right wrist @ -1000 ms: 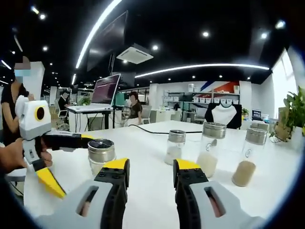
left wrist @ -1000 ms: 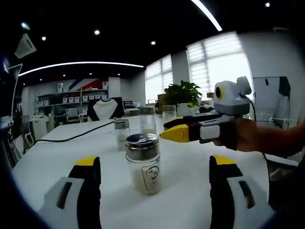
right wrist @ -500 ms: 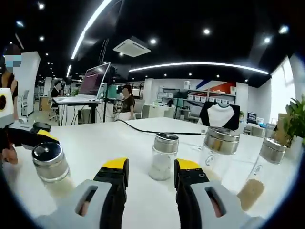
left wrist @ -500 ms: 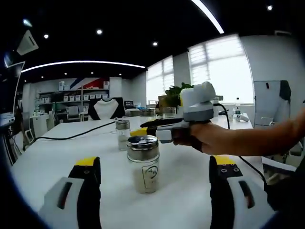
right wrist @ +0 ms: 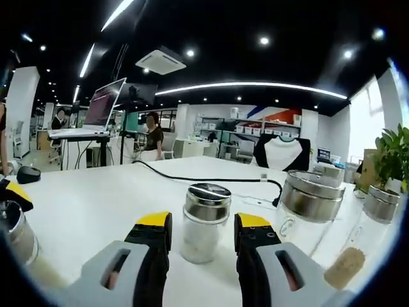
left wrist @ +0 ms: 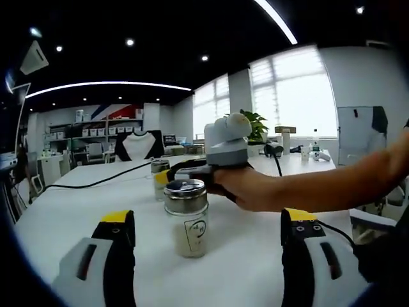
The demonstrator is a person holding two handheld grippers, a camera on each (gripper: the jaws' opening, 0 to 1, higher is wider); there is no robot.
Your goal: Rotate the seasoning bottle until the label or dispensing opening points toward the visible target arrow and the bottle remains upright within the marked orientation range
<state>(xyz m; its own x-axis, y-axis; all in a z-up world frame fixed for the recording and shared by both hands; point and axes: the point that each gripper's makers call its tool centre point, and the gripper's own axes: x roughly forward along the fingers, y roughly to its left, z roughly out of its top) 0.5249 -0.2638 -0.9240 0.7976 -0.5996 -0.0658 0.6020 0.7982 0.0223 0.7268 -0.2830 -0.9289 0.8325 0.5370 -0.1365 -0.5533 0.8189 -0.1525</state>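
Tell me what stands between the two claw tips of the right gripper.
In the right gripper view, a small seasoning bottle with a metal lid and pale contents stands upright on the white table, just beyond the open right gripper, apparently untouched.

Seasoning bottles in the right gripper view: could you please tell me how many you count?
4: one between the jaws, two at right, one cut off at the left edge. More may be hidden.

Left gripper view: bare desk (left wrist: 57,214) left of seasoning bottle (left wrist: 185,217); right gripper (left wrist: 167,178) and hand (left wrist: 246,188) close behind it. Right gripper view: small jar (right wrist: 203,222) between fingers (right wrist: 155,233); two jars (right wrist: 305,208) crowd right; cable (right wrist: 192,179) crosses behind.
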